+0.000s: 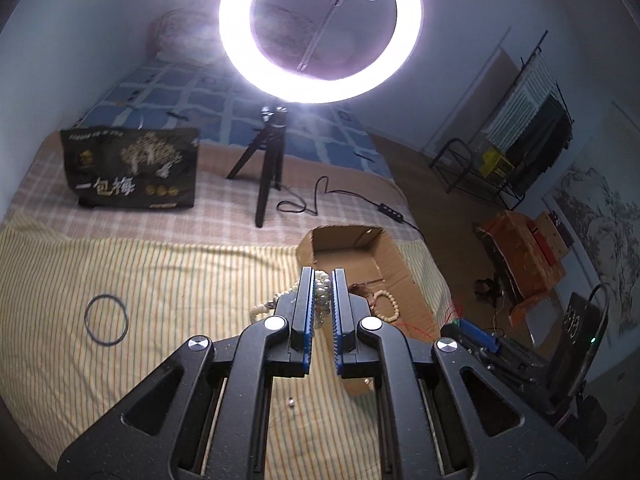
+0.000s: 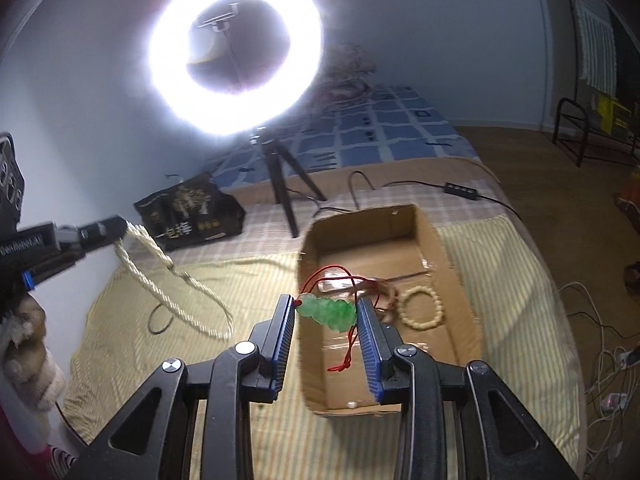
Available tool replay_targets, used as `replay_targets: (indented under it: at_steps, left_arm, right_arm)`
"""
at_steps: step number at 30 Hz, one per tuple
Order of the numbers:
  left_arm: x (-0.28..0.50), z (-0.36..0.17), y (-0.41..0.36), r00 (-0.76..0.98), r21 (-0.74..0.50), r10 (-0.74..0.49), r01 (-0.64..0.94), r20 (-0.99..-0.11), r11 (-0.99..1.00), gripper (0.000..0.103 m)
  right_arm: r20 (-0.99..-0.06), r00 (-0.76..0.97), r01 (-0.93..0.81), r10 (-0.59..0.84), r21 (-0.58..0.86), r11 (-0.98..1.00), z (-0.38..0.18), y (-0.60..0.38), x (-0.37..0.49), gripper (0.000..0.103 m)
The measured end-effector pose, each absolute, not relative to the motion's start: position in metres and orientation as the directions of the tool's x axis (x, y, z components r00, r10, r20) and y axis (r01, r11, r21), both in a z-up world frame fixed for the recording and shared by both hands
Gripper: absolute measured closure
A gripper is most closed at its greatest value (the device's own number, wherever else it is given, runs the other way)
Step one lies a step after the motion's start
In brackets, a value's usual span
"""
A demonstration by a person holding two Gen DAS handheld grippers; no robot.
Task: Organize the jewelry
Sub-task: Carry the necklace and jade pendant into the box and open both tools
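Pinching a pearl necklace [image 1: 320,294], the left gripper [image 1: 323,280] lifts it clear of the bed [image 1: 160,280]; the right gripper [image 2: 326,312] clamps a green pendant [image 2: 328,310] over the cardboard box [image 2: 460,272], likely for dropping beside the bead bracelet [image 2: 424,306].

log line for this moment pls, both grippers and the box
left gripper: shut on pearl necklace | right gripper: shut on green jade pendant | cardboard box: holds bead bracelet

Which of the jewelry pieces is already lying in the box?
The cream bead bracelet lies in the cardboard box. The green pendant and pearl necklace are both held in tongs.
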State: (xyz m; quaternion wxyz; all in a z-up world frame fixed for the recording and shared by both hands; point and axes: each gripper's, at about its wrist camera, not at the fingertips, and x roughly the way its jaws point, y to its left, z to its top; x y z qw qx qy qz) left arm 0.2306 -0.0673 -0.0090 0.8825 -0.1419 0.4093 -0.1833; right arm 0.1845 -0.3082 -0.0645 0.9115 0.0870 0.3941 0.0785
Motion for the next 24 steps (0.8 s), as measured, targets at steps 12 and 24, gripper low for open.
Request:
replay_targets:
  at_steps: [12,24]
  left_arm:
    - [0.264,0.021,-0.125,0.608,-0.345,-0.442,0.278,-0.659,0.897,0.098]
    - [0.3,0.017,-0.175,0.594,-0.318,-0.437,0.3,-0.676,0.9,0.098]
  right_arm:
    - [-0.722,0.663,-0.04,0.198,0.229,0.973,-0.074,-0.337,0.19,0.071]
    - [-0.738,0.64,-0.043,0.214,0.244,0.969,-0.087,-0.342,0.196,0.071]
